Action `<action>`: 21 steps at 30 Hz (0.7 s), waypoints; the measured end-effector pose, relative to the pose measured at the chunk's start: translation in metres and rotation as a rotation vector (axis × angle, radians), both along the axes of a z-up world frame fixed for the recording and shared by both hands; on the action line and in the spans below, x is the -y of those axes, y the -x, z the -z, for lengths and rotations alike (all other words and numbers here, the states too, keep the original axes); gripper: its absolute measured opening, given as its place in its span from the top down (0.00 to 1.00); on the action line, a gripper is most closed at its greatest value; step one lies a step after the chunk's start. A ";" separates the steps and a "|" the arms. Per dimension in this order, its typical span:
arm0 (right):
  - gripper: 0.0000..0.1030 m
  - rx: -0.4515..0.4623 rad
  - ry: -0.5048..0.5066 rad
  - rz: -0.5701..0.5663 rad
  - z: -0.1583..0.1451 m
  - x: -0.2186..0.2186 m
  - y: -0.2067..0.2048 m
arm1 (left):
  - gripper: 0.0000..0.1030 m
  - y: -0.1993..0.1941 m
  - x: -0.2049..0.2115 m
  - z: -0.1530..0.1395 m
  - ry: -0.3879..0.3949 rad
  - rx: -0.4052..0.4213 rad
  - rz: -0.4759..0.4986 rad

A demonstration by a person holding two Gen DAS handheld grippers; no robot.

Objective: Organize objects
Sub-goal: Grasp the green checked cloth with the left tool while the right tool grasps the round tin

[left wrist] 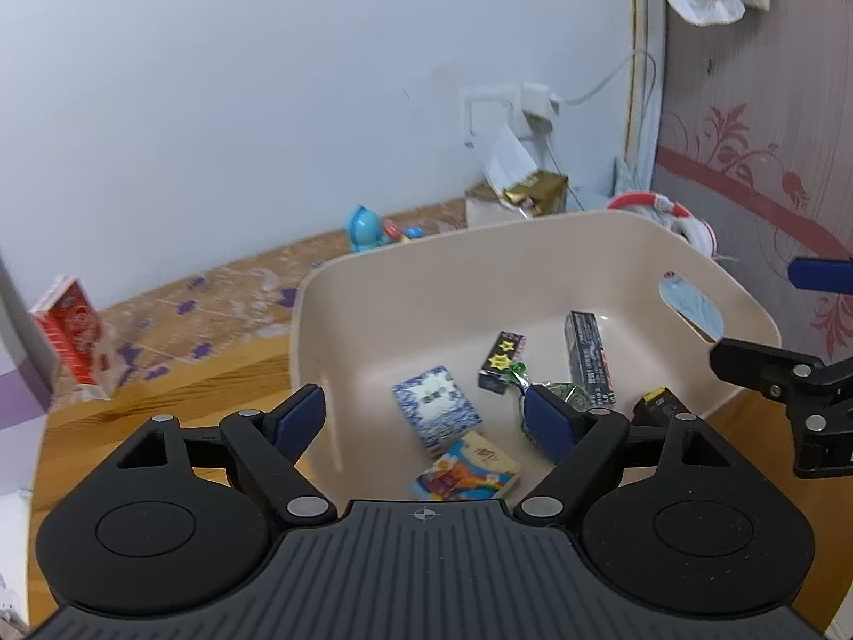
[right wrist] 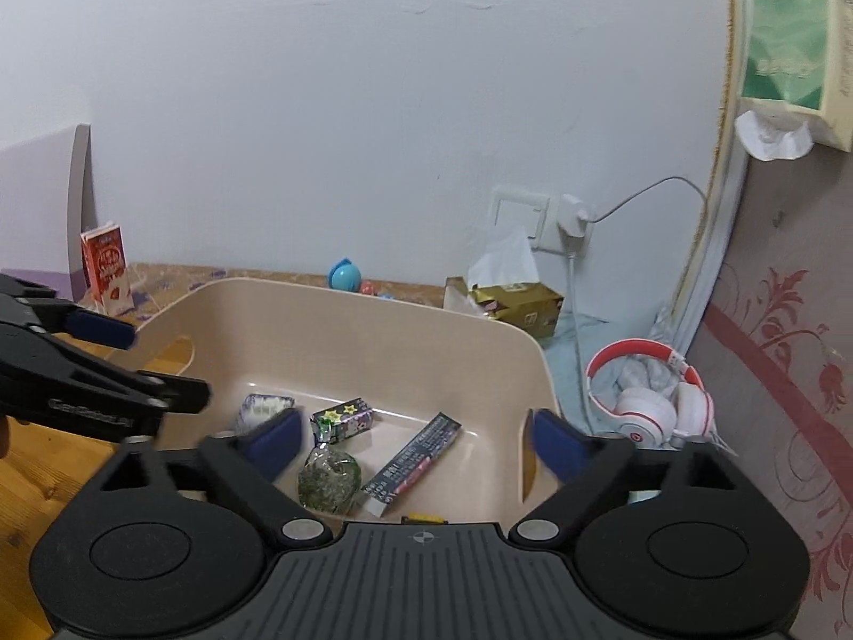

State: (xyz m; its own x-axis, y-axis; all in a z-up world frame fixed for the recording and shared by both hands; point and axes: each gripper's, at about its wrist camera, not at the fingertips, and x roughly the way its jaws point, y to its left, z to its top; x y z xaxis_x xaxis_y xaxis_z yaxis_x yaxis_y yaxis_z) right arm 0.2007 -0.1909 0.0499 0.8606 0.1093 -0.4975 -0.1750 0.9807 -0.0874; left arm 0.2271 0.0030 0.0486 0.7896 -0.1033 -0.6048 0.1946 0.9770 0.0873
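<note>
A beige plastic bin (left wrist: 480,256) (right wrist: 373,314) stands on the wooden table. It holds a blue-white packet (left wrist: 437,408), a colourful packet (left wrist: 469,466), a star-printed box (left wrist: 501,360) (right wrist: 344,416), a long dark box (left wrist: 589,357) (right wrist: 416,461), a green wrapped candy (left wrist: 565,392) (right wrist: 328,480) and a dark box with yellow (left wrist: 661,405). My left gripper (left wrist: 426,416) is open and empty above the bin's near-left edge. My right gripper (right wrist: 410,440) is open and empty above the bin's near-right part.
A red box (left wrist: 69,336) (right wrist: 106,266) stands at the far left. A blue toy (left wrist: 365,226) (right wrist: 344,274), a gold tissue pack (left wrist: 533,192) (right wrist: 517,304) and red-white headphones (right wrist: 648,400) lie behind the bin by the wall. A charger cable (right wrist: 576,309) hangs from the socket.
</note>
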 end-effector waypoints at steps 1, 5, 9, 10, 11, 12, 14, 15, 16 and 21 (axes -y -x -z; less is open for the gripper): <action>0.01 0.004 -0.006 0.003 -0.001 0.001 0.006 | 0.17 0.007 -0.002 -0.002 -0.002 0.011 -0.002; 0.00 -0.012 -0.012 0.003 0.002 0.004 0.021 | 0.14 0.031 -0.009 -0.007 0.005 0.022 0.006; 0.00 -0.054 -0.019 -0.004 0.012 0.005 0.034 | 0.13 0.053 -0.016 -0.002 0.010 0.006 0.013; 0.00 -0.070 -0.016 -0.008 0.017 0.003 0.038 | 0.13 0.056 -0.017 0.001 0.009 -0.004 0.015; 0.00 -0.083 -0.012 -0.011 0.021 0.002 0.041 | 0.13 0.059 -0.017 0.004 0.007 -0.017 0.017; 0.00 -0.098 -0.006 -0.014 0.027 0.002 0.043 | 0.13 0.061 -0.018 0.008 0.007 -0.029 0.017; 0.00 -0.126 0.001 -0.018 0.037 -0.001 0.046 | 0.13 0.063 -0.018 0.019 0.006 -0.059 0.016; 0.00 -0.137 0.002 -0.020 0.041 -0.002 0.047 | 0.13 0.064 -0.018 0.024 0.007 -0.074 0.015; 0.00 -0.149 -0.001 -0.022 0.046 -0.002 0.048 | 0.13 0.065 -0.018 0.030 0.011 -0.087 0.013; 0.00 -0.214 0.002 -0.033 0.068 -0.006 0.048 | 0.13 0.067 -0.017 0.053 0.051 -0.139 0.010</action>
State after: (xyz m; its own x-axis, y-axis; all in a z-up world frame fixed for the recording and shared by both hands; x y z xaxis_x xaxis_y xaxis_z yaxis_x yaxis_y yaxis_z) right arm 0.1530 -0.1849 -0.0177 0.7312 0.1346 -0.6688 -0.2220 0.9739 -0.0467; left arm 0.1601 0.0204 -0.0048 0.6975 -0.1441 -0.7020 0.2115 0.9773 0.0095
